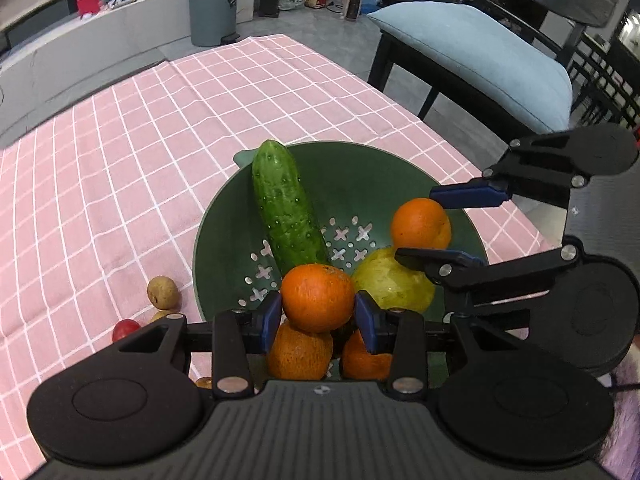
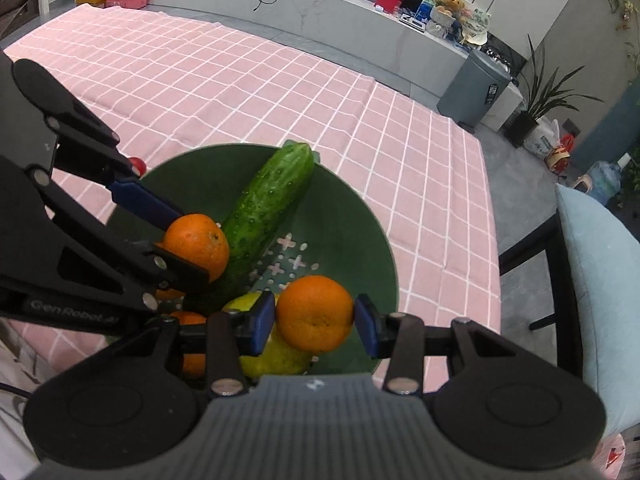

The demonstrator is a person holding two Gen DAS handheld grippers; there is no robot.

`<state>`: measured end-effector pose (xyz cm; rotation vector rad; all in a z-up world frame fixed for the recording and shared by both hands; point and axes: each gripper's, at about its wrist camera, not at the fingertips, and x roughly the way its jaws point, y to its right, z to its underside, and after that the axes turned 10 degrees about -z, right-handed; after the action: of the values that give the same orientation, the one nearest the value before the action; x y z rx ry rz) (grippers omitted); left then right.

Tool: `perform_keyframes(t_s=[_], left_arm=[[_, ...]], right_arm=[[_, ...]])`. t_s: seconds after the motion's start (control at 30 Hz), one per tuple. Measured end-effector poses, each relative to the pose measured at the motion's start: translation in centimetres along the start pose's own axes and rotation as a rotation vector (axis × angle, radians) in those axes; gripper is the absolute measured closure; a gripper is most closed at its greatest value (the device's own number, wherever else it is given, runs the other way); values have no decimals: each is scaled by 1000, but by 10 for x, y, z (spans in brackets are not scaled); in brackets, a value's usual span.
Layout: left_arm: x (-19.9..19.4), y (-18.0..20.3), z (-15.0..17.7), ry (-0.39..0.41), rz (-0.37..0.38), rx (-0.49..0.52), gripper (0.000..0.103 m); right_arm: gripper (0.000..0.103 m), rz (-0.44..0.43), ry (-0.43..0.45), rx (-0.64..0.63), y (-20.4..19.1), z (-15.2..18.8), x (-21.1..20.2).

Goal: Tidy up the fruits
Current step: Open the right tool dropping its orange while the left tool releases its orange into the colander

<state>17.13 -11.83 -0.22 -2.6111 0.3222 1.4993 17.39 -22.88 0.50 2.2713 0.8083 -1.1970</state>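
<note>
A green colander bowl (image 1: 224, 216) stands on the pink checked cloth. In it lie a cucumber (image 1: 286, 208), a yellow-green fruit (image 1: 390, 284) and two oranges (image 1: 300, 354) at the near side. My left gripper (image 1: 319, 312) is shut on an orange (image 1: 318, 296) just above those two. My right gripper (image 1: 418, 224) is shut on a second orange (image 1: 420, 222) over the bowl's right side. In the right wrist view, the right gripper (image 2: 314, 318) pinches its orange (image 2: 314, 310) above the yellow-green fruit (image 2: 276, 356), and the left gripper (image 2: 192, 246) holds its orange (image 2: 198, 244) beside the cucumber (image 2: 268, 208).
Small brown fruits (image 1: 162, 292) and a red one (image 1: 126, 330) lie on the cloth left of the bowl. A black chair with a blue cushion (image 1: 480, 56) stands past the table's right edge. A grey bin (image 1: 212, 8) sits on the floor beyond the far edge.
</note>
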Motion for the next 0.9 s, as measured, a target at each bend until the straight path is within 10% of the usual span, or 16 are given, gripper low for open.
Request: perform_keyframes(t_s=[0.9], left_arm=[[-13, -6, 12, 28, 83, -20, 40]], right_arm=[[62, -53, 3, 117, 26, -8, 10]])
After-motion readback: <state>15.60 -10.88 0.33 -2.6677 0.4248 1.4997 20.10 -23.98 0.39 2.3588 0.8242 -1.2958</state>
